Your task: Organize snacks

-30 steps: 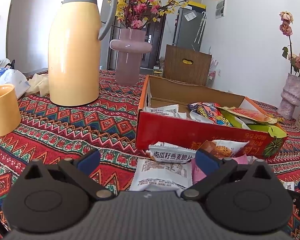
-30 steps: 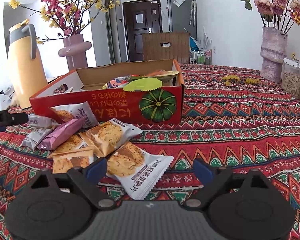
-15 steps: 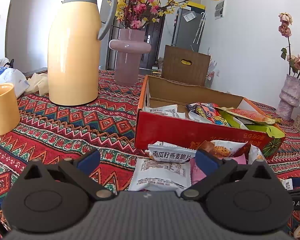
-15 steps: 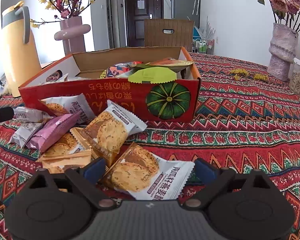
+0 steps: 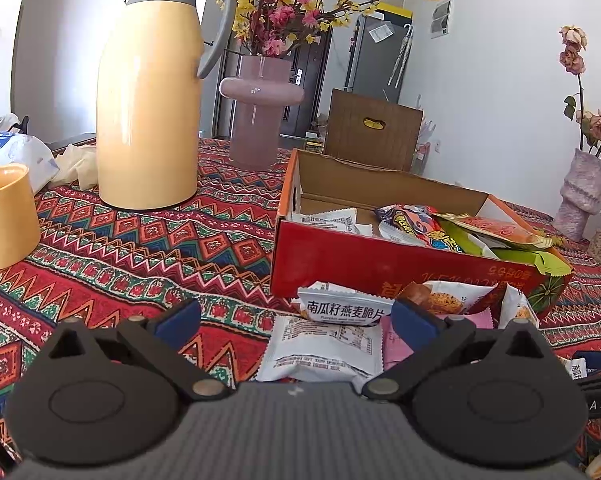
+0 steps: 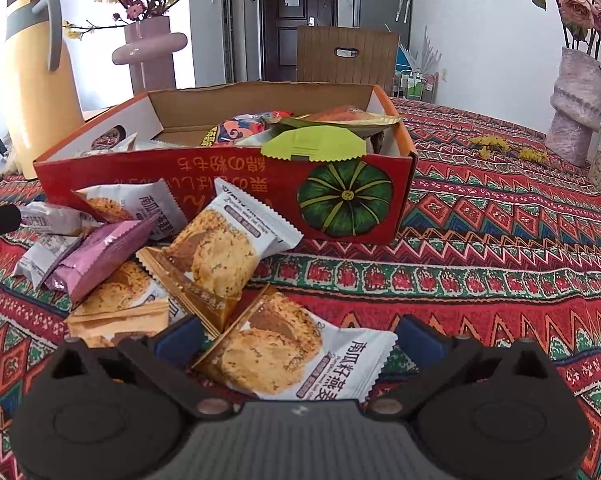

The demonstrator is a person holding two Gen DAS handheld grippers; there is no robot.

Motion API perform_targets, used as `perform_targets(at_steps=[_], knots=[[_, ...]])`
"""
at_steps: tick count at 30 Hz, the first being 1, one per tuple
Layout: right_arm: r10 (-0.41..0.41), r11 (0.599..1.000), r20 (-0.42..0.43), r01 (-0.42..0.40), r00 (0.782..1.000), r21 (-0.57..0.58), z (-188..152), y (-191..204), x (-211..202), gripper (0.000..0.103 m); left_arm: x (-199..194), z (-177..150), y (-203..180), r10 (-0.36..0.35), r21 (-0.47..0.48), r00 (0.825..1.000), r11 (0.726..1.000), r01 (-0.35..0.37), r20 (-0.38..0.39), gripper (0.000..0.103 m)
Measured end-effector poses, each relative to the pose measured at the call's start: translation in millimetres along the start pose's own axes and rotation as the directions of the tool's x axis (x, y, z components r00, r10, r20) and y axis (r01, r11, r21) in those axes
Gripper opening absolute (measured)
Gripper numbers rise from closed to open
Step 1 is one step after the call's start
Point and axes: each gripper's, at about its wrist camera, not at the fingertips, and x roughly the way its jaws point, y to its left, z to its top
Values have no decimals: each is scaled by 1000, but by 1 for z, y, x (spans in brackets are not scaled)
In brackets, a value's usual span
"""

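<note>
Patterned tablecloth [image 6: 500, 240] under red snack box [image 6: 228, 184], loose cookie packets [image 6: 292, 356], yellow flask [image 5: 148, 120], vases.

A lived-in home: a patterned tablecloth [image 5: 148, 248], flower vases [image 5: 260, 120] at twelve o'clock, a front door [image 6: 296, 20] and fridge [image 5: 376, 60] behind, a thermos [image 5: 148, 112] at ten.

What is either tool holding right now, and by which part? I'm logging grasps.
Nothing. The right tool is opening around a cookie packet without pressing it; the left tool is open over a white packet.
</note>
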Motion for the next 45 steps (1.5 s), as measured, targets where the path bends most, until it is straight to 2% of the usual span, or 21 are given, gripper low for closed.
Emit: perform_targets(at_steps=[5,9,16,18,21,25,32,41,45], knots=[[6,1000,13,-6,1000,8,-1,-2,-1,101,0,-1,1,4,-4,1000,1000,-4,-1,103],[12,1000,44,-12,999,-3,-4,0,-6,85,0,-1,1,2,-5,1000,1000,-2,-2,103],[37,999,73,-36,997,-24,-7,4,-11,68,1,0,0,9,-3,1000,1000,-9,-9,103],[48,998,80,-46,996,-32,-8,5,-13,56,2,0,0,10,-2,1000,1000,-10,-9,103],[51,998,94,-47,994,-42,-10,7,-15,51,2,0,0,10,-2,1000,1000,-10,-10,103],[52,998,119,-49,992,-26,-11,4,-18,43,2,0,0,10,-2,1000,1000,-10,-10,103],[57,998,158,-62,986,26,-13,-5,-24,18,2,0,-1,10,-2,1000,1000,-10,-9,103],[62,991,234,-88,970,102,-17,-19,-34,4,2,0,-1,19,3,1000,1000,-19,-10,103],[67,989,255,-97,965,108,-18,-20,-37,4,3,1,-1,27,5,1000,1000,-27,-11,103]])
